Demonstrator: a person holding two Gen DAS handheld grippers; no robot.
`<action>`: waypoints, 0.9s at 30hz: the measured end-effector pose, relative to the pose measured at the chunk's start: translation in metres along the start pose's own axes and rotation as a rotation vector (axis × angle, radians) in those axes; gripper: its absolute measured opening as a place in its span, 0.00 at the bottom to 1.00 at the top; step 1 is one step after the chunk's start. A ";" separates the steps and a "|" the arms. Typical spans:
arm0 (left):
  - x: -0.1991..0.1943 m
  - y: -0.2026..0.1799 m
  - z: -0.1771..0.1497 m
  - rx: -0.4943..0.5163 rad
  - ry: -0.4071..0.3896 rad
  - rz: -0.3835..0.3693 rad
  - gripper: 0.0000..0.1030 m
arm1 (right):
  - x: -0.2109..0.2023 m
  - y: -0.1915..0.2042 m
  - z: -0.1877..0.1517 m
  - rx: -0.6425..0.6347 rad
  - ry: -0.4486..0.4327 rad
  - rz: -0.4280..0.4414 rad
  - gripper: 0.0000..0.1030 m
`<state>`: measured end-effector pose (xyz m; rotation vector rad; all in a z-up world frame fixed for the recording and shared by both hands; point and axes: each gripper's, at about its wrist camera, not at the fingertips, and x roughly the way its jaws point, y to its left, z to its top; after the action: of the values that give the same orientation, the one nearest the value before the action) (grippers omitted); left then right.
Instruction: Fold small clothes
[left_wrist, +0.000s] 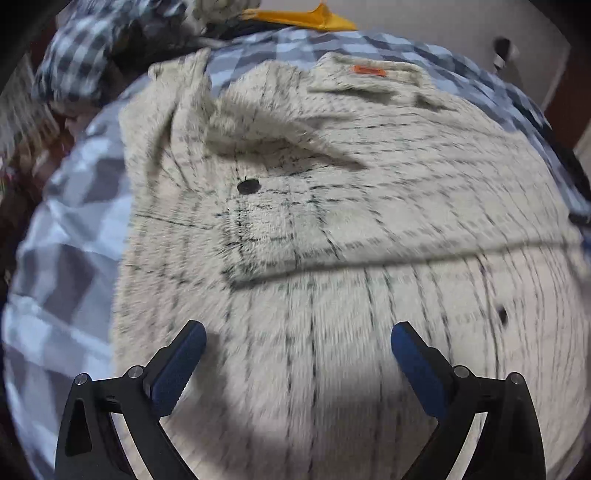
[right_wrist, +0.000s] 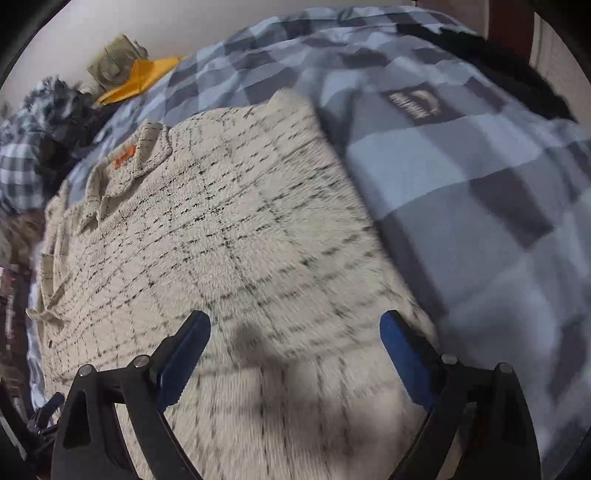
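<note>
- My left gripper (left_wrist: 297, 339) hangs over the cream checked shirt (left_wrist: 332, 229), its jaws spread wide and released, nothing between them.
- My right gripper (right_wrist: 295, 328) also has its jaws parted and empty, above the shirt's hem end, with the shirt's edge just inside its finger at 4 o'clock.
- The shirt lies spread on the bed, on a blue-grey checked blanket (right_wrist: 480, 206). In the left view its collar with an orange tag (left_wrist: 368, 71) sits at 12 o'clock, and a sleeve (left_wrist: 177, 110) is folded in over the body at 10 o'clock.
- A black button (left_wrist: 248, 185) shows left of centre in the left view; a second dark one (left_wrist: 502, 314) sits at 4 o'clock, blurred.
- A fold line crosses the shirt from 9 to 3 o'clock in the left view.
- In the right view an orange-yellow cloth (right_wrist: 144, 79) lies at 11 o'clock beyond the collar, and a dark plaid heap (right_wrist: 37, 122) at 10 o'clock.
- Both views are motion-blurred.
</note>
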<state>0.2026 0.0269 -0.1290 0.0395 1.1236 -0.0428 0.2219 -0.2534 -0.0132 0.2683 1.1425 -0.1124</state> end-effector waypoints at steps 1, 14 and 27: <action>-0.011 -0.001 -0.006 0.022 -0.010 0.002 0.98 | -0.014 0.000 -0.002 -0.019 -0.009 -0.013 0.89; -0.142 -0.011 -0.074 0.065 -0.018 -0.019 0.99 | -0.119 -0.008 -0.118 -0.324 0.376 0.110 0.89; -0.191 0.044 -0.117 -0.047 -0.101 -0.015 0.99 | -0.032 0.126 -0.285 -0.618 0.690 0.033 0.89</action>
<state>0.0177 0.0795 -0.0067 -0.0132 1.0239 -0.0311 -0.0140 -0.0573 -0.0749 -0.2505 1.7883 0.3901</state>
